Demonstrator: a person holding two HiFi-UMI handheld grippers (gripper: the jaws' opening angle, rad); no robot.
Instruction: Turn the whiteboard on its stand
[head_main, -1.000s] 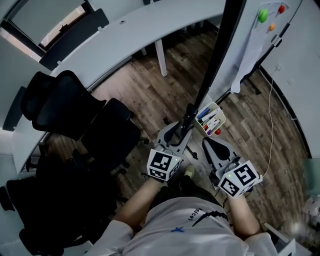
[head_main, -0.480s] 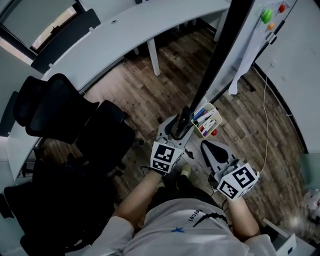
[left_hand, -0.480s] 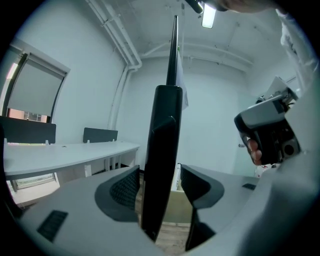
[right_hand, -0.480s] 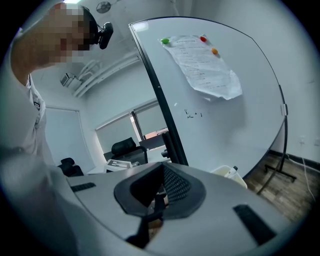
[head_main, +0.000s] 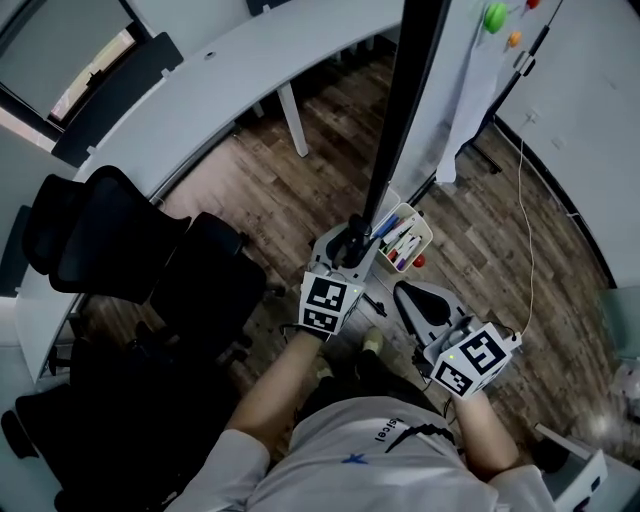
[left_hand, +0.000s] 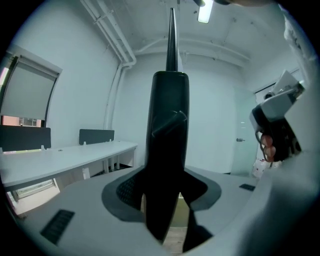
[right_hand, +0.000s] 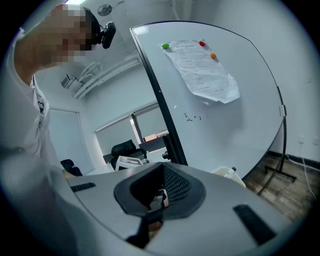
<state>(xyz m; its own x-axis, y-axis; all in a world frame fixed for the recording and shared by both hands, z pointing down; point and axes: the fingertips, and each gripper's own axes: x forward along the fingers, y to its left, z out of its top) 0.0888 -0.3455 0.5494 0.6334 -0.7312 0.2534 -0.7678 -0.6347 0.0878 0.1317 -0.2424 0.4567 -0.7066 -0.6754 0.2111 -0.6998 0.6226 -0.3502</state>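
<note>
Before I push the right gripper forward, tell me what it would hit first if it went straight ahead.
Most likely the whiteboard, at or just beside its black edge frame. Nothing shows in between, though depth is unclear.

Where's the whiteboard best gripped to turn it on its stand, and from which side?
Probably its black side edge, near the pen tray, approached edge-on so one jaw goes on each face: the edge is thin and straight. The left gripper is there, jaws closing with the edge between them.
</note>
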